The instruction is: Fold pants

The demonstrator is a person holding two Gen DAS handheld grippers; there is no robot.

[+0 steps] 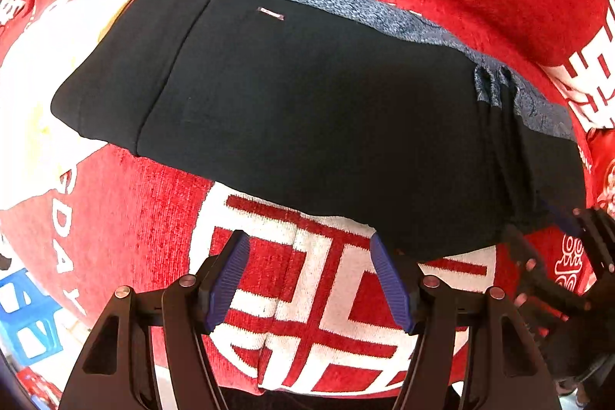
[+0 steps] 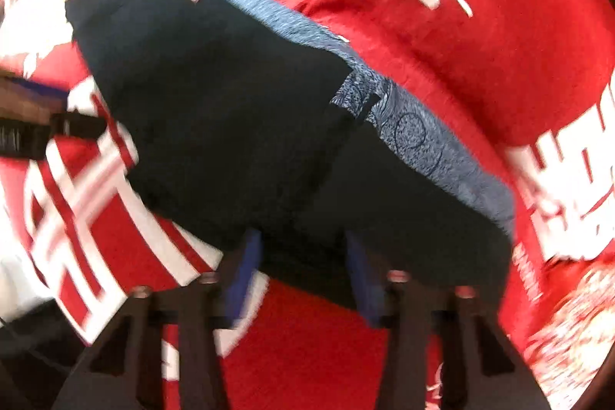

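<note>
Our left gripper (image 1: 309, 279) hangs with its jaws apart over a red cloth (image 1: 127, 210) with white lettering, nothing between its blue pads (image 1: 226, 283). The pants (image 1: 292, 110), folded into a dark band with a blue patterned strip (image 1: 384, 12) along the far edge, lie just beyond it. Our right gripper (image 2: 303, 275) reaches the pants' near edge; in its blurred view we cannot tell whether its pads press the fabric. A blue crate (image 1: 27, 317) shows at lower left.
</note>
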